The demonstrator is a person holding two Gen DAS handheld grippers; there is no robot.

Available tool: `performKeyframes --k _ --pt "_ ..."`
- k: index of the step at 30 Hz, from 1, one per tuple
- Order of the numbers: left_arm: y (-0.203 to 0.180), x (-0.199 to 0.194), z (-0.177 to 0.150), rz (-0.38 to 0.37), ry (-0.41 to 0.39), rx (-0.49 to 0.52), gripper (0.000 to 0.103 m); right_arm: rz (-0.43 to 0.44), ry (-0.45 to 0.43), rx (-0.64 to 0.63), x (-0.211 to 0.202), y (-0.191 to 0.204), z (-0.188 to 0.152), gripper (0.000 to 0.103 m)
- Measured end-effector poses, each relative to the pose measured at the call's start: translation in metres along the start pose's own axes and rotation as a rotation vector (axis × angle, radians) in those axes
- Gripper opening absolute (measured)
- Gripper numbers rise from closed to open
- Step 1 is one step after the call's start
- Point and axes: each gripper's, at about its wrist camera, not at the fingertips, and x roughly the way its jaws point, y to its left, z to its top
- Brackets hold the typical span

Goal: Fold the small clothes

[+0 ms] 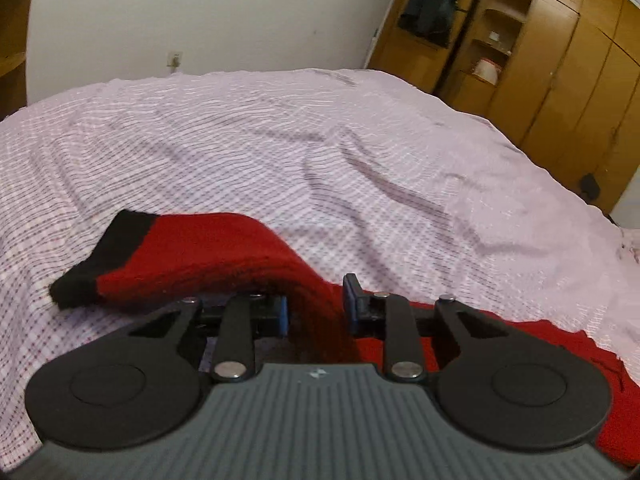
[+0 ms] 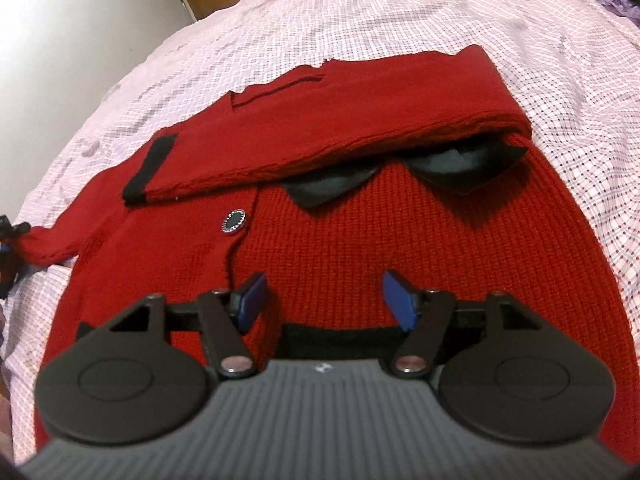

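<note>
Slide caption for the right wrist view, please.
Open right gripper hovers over red knit cardigan on checked bedsheet, one sleeve folded across.

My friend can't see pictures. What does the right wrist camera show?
A red knitted cardigan with a dark collar lies on a checked pink bedsheet, one black-cuffed sleeve folded across its chest. The right gripper hovers open over its lower part, near a round dark button.

No text, label or number can be read in either view. Each gripper body bears only a small, illegible mark.
</note>
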Motion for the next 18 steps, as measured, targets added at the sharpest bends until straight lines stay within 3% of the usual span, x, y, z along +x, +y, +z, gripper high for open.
performKeyframes --k 3,12,18 --pt "-0.011 -0.009 0.001 -0.053 -0.016 0.007 0.017 0.008 -0.004 0.008 -0.002 -0.002 0.002 0.067" --pt "-0.064 -0.065 0.022 -0.212 -0.123 0.028 0.015 0.046 -0.027 0.051 -0.013 -0.010 0.006 0.066" --pt "-0.126 -0.085 0.020 -0.347 -0.121 0.104 0.015 0.059 -0.052 0.072 -0.020 -0.016 0.007 0.066"
